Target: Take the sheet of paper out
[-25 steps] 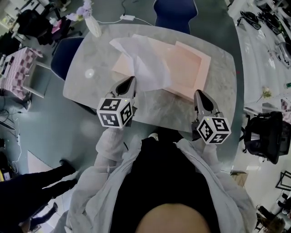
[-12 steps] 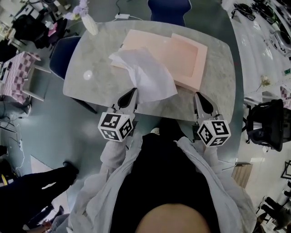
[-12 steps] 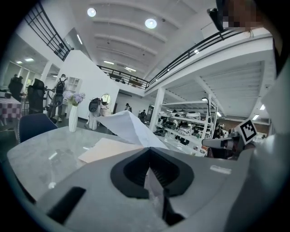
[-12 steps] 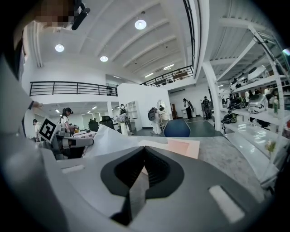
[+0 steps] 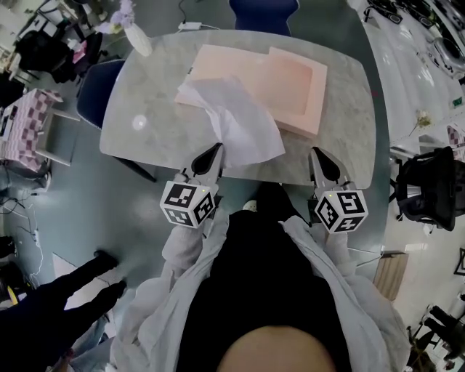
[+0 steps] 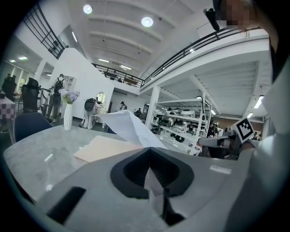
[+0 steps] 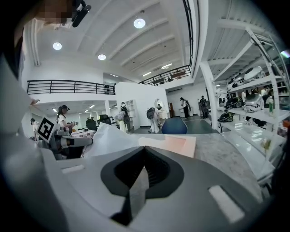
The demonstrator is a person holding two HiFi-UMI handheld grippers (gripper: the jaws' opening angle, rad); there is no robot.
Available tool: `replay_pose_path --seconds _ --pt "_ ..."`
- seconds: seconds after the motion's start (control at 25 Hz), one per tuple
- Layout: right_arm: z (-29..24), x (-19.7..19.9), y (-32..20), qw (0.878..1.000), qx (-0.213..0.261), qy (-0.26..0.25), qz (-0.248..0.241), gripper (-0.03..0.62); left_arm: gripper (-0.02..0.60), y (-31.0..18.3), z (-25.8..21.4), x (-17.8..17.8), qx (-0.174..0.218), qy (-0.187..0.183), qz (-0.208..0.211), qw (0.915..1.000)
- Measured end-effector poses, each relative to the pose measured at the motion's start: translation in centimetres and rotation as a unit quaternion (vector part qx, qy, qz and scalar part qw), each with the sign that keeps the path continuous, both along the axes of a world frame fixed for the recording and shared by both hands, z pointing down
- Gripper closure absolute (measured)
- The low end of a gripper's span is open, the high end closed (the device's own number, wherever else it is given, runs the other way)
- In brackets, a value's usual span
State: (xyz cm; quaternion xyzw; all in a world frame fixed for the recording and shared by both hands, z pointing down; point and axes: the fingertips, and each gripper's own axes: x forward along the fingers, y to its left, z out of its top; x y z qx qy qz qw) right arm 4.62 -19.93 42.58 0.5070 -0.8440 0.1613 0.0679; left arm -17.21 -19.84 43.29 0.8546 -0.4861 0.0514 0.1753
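- Nearest: person's grey sleeves, w/ a marker cube on each claw, left cube & right cube, both off the near edge of the surface.
- Left claw: tips right at the near edge, jaws pressed together & pinching the near corner of the sheet of paper. In left gripper view the claw has the sheet rising straight out of its tip to a crumpled peak.
- Right claw: also at the near edge, well apart from the left one. In right gripper view its jaws are pressed together w/ nothing between them; sheet shows off to its left.
- Sheet: white, creased, spread from the left claw's tip across the surface, far part overlapping the pink flat panel.
- Pink tray: shallow, just beside the panel on its right, mid-surface, nothing showing inside it.
- Far left corner: white vase w/ pale flowers, upright.
- Beyond the far edge: blue chair; another blue chair by the left side.
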Motion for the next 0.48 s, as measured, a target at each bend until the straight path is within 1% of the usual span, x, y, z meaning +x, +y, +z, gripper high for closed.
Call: replay_pose_path --seconds 0.48 --pt "-0.1 0.1 -0.7 1.0 -0.002 -0.003 0.002 0.586 0.572 -1.0 -0.2 1.8 0.001 -0.001 0.018 0.9998"
